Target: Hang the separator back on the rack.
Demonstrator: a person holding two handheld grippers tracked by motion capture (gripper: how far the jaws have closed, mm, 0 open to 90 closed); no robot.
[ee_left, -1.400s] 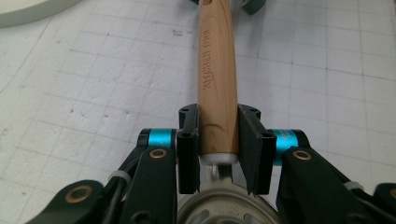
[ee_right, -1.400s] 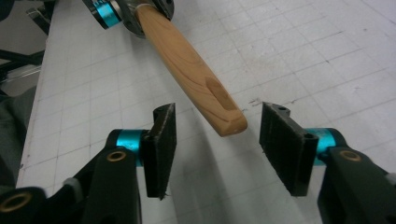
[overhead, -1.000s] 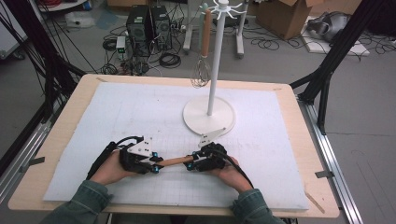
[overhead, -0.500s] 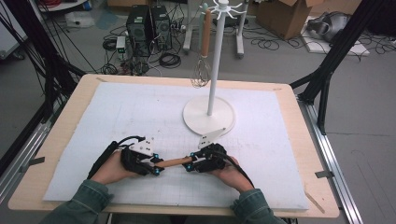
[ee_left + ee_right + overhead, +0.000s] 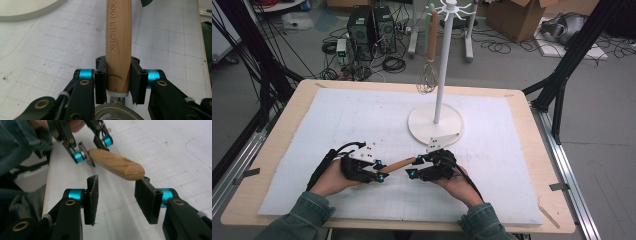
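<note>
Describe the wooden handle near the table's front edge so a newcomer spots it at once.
On the white mat, in front of the white stand, a wooden handle lies between two hands. The left tongs clamp one end. Unlike the whisk hanging on the stand, it is stamped KITCHEN TOOL.

Stand: white pole stand (image 5: pixel 439 85) on a round base (image 5: pixel 422 127), just beyond the right gripper.
Whisk: wire whisk (image 5: pixel 428 75) with a wooden grip, hanging from the stand's top hooks, well above and beyond both grippers.
Mat: white gridded mat (image 5: pixel 362 120) covering the wooden table (image 5: pixel 277 150), beneath the grippers.
Floor beyond: two black computer towers (image 5: pixel 371 25), tangled cables (image 5: pixel 394 64), a cardboard box (image 5: pixel 512 15), far past the grippers.
</note>
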